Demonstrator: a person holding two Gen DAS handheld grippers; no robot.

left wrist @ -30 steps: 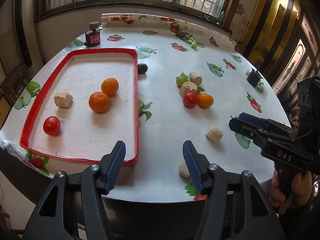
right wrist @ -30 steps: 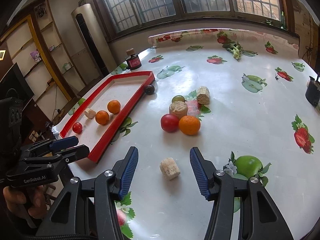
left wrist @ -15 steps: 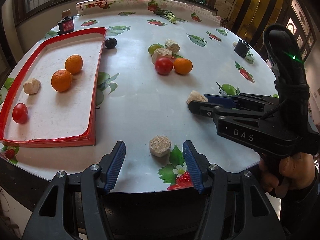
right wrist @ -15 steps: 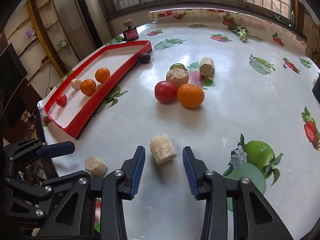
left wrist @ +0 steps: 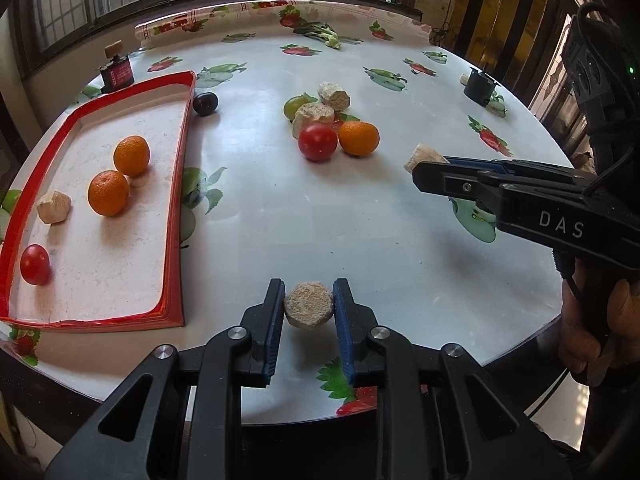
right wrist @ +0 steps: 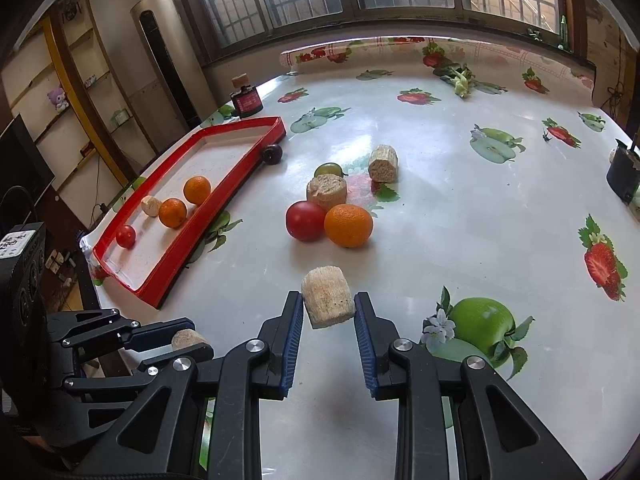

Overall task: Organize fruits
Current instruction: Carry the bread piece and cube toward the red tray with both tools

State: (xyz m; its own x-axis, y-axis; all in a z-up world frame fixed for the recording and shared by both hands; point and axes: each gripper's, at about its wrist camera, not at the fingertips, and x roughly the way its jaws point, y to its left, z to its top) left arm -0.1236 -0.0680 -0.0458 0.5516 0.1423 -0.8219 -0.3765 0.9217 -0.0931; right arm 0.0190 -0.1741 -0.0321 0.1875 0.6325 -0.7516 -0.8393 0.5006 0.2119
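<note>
My left gripper (left wrist: 309, 305) is shut on a beige corn-cob piece (left wrist: 308, 309) near the table's front edge. My right gripper (right wrist: 328, 307) is shut on another beige cob piece (right wrist: 328, 301), held just above the table. The red-rimmed tray (left wrist: 176, 208) on the left holds two oranges (left wrist: 108, 193), a tomato (left wrist: 35, 264) and a cob piece (left wrist: 54, 207). A tomato (right wrist: 305, 220), an orange (right wrist: 348, 225), a green fruit (right wrist: 329, 169) and two cob pieces (right wrist: 327, 191) sit mid-table. A dark plum (right wrist: 272, 154) lies by the tray's far corner.
A small dark jar (left wrist: 117, 72) stands beyond the tray. A black cup (right wrist: 624, 174) is at the table's right edge. Green vegetables (right wrist: 460, 78) lie at the far side. The table edge runs close under both grippers.
Both grippers have closed on their cob pieces: the left on the one near the front edge, the right on the one in front of the tomato and orange.
</note>
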